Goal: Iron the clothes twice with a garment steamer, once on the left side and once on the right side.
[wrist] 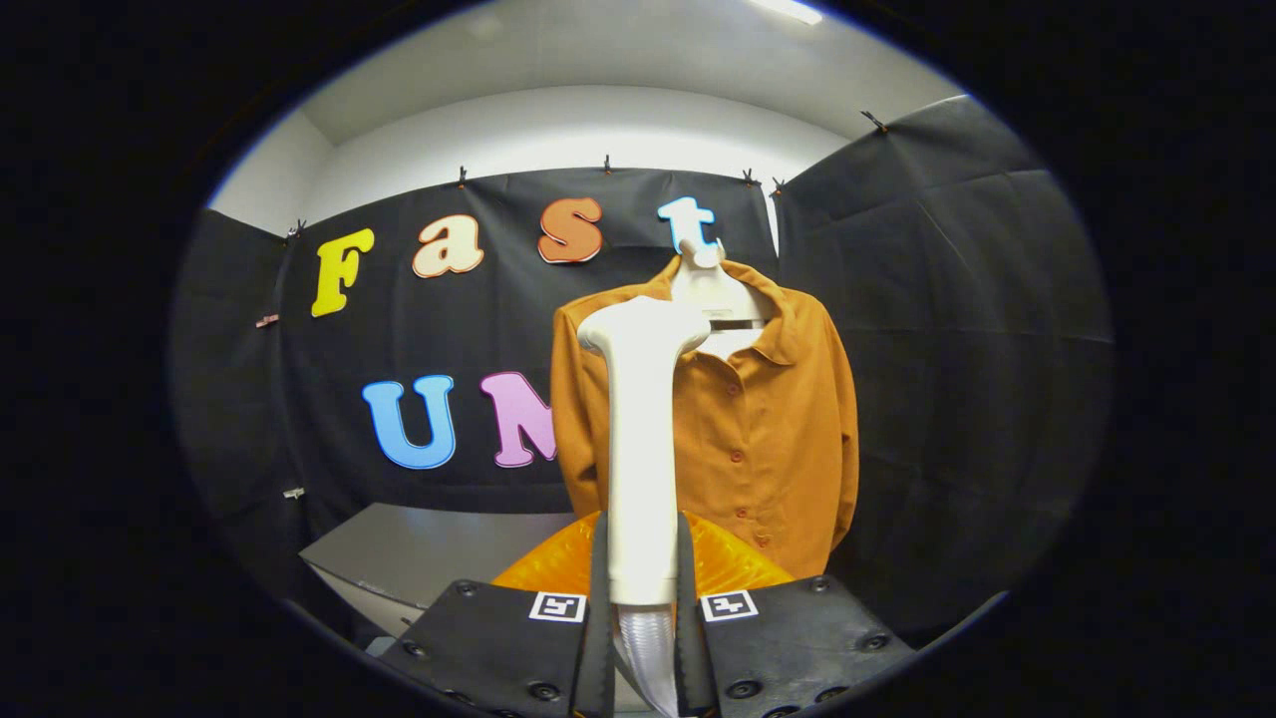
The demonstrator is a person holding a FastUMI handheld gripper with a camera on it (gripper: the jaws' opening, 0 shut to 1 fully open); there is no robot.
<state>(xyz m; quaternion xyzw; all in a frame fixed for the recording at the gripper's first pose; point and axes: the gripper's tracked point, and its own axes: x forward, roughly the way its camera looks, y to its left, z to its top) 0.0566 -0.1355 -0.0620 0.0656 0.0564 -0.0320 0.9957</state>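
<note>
An orange button-up shirt point(768, 429) hangs on a white hanger point(710, 289) in front of the black cloth wall. My gripper point(641, 583) is shut on the white handle of the garment steamer point(641, 439), which stands upright between the fingers. The steamer's head point(638, 327) sits level with the shirt's left shoulder, in front of the shirt's left side. Whether the head touches the fabric I cannot tell. A ribbed hose point(646, 648) leaves the handle's bottom between the fingers.
A translucent orange rounded object point(558, 563) lies just ahead of the fingers, behind the handle. A grey table point(419, 548) stands lower left of the shirt. Black cloth walls close in behind and on the right.
</note>
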